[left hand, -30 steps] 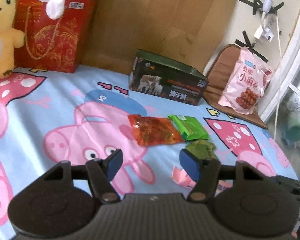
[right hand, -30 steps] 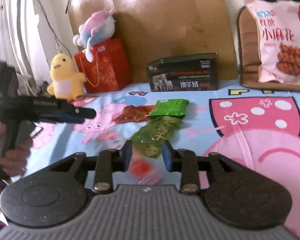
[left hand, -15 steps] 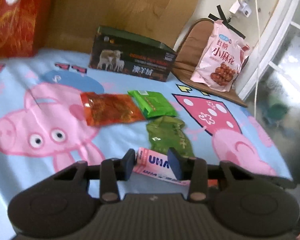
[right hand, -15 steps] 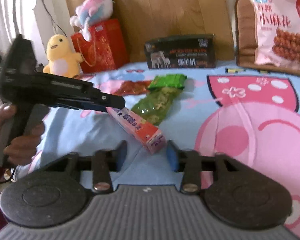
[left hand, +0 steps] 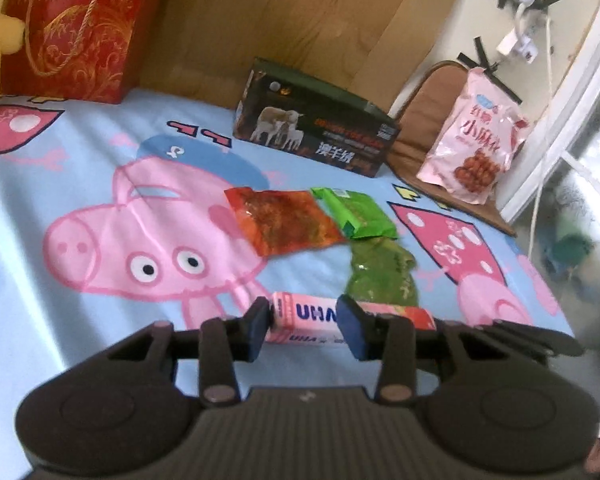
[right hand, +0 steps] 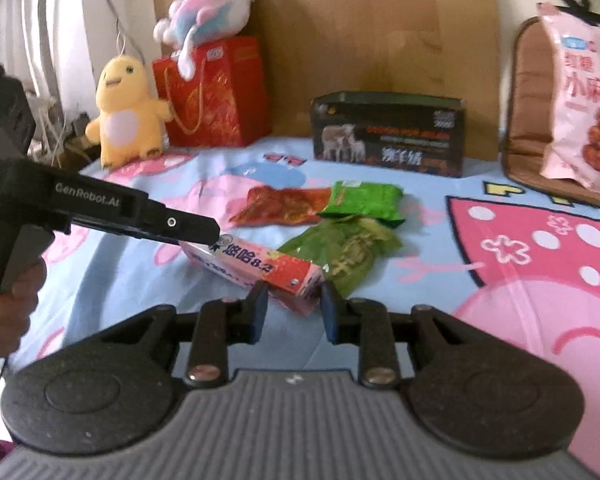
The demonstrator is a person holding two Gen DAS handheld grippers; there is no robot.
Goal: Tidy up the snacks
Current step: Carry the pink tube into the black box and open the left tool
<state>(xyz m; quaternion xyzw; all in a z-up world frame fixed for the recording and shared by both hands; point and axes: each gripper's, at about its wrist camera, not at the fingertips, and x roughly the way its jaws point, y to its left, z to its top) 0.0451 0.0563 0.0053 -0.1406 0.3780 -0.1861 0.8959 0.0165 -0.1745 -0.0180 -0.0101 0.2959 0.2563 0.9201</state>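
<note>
box [left hand: 314,316]: light, stiff carton, likely crushable | left gripper [left hand: 304,326]: clamps its white end | right gripper [right hand: 293,306]: clamps its red end | hold: short ends

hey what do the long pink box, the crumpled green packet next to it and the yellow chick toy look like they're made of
Long pink box: looks like printed cardboard, slightly glossy, with straight edges and flat faces.
Crumpled green packet: apparently thin plastic film, shiny and see-through in places, creased with bright glints.
Yellow chick toy: plush fabric, matt and fuzzy, with soft rounded edges; its stuffing cannot be seen.
</note>
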